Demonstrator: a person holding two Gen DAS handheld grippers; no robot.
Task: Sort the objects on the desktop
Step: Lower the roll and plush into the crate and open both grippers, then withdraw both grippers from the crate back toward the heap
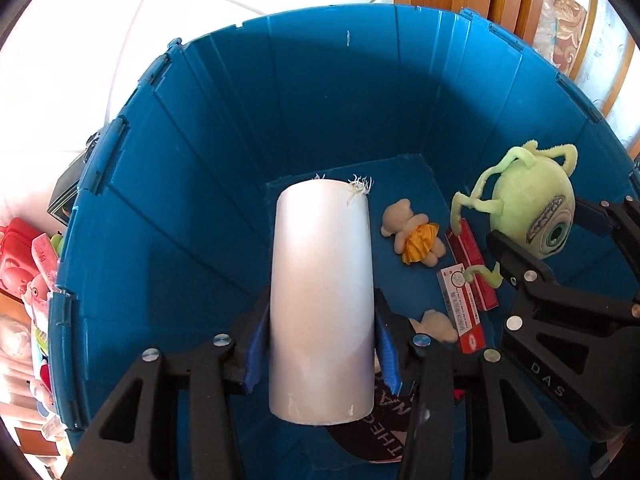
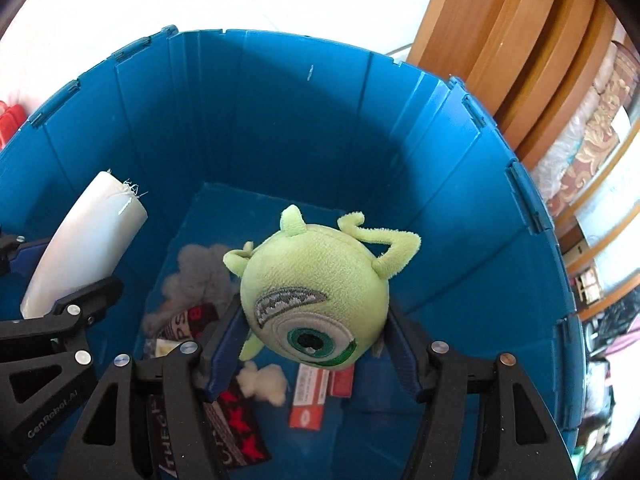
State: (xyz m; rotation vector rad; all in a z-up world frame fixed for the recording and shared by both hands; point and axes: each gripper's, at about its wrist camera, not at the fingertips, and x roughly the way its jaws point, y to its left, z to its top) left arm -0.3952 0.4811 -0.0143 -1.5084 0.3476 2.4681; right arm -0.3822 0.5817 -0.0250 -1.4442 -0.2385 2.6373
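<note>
My left gripper (image 1: 322, 344) is shut on a white cylinder (image 1: 322, 300) and holds it upright inside a deep blue bin (image 1: 304, 92). The cylinder also shows at the left of the right wrist view (image 2: 84, 240). My right gripper (image 2: 316, 344) is shut on a green one-eyed plush monster (image 2: 316, 292) and holds it above the bin floor. In the left wrist view the monster (image 1: 532, 208) and the right gripper (image 1: 560, 236) are at the right.
On the bin floor lie a small bear plush with a yellow skirt (image 1: 412, 236), red and white boxes (image 1: 464, 300), a cream plush (image 2: 264, 384), grey fluff (image 2: 196, 276) and a black patch (image 2: 236, 428). Red toys (image 1: 20, 264) sit outside at left. Wooden furniture (image 2: 500, 40) stands behind.
</note>
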